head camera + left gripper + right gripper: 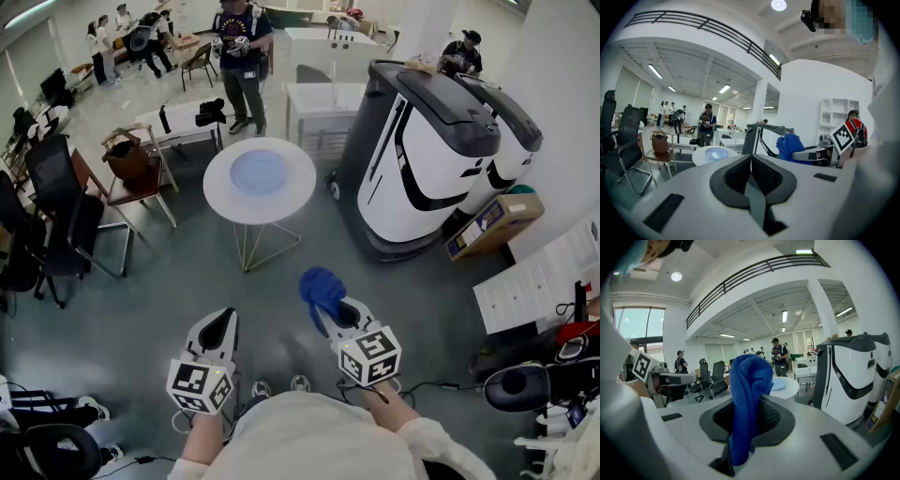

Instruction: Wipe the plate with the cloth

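Plate (258,172) not yet touched, was it? Shall we go from our left?

On our left we had the left gripper (222,322). Its jaws were clenched on nothing, and it was held out over the floor (169,281), tipped a little downward.

And further along?

Ahead of us, between our two grippers, stood the round white bench (292,202). The pale blue plate lay at its middle, well apart from both of our grippers.

Then the cloth?

The blue cloth (322,286) was bunched in the right gripper (333,314). Its jaws were grasping the fabric partway along, and a thick fold stood out past the tips.

So the step in hand was the walk up to the bench. How did we judge it best done?

We thought we should hold the right jaws tight so that the cloth could not slip. We also meant to come in from above the plate, so that the fold met it first and not the tips. And we reckoned the left jaws would have to part and steady the rim, since a plate on a smooth bench could slide under the wiping.
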Motion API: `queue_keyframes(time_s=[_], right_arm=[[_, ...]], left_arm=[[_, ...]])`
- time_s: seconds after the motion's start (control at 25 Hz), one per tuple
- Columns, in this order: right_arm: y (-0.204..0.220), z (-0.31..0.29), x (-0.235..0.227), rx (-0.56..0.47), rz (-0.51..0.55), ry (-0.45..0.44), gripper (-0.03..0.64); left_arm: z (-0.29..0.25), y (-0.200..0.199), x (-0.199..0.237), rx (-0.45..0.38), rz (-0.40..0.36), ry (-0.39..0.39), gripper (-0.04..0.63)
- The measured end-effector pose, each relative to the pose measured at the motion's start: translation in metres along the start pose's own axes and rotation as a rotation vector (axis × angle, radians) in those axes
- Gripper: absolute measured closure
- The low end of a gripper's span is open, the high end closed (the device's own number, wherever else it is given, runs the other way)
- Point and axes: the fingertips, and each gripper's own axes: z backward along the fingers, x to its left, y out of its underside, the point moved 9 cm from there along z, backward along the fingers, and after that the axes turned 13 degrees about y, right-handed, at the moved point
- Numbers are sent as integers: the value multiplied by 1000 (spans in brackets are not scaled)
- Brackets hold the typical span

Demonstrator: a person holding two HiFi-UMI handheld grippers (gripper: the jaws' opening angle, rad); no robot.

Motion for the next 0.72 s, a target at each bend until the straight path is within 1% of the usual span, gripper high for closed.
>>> queue_keyframes(time_s=[0.2, 0.4, 0.6, 0.72], right_arm=[[6, -1, -16, 7, 2, -14, 528], [8, -8, -28, -7, -23, -52, 526], [9, -23, -34, 18, -37, -53, 526], [7, -39, -35, 23, -52, -43, 526]], left_arm=[[-12, 3, -7, -8, 4, -23, 561], [-19, 12, -7, -14, 32, -59, 561], [-28, 14, 3, -6, 53, -68, 561], [-35, 12, 17, -6, 63, -65, 561]])
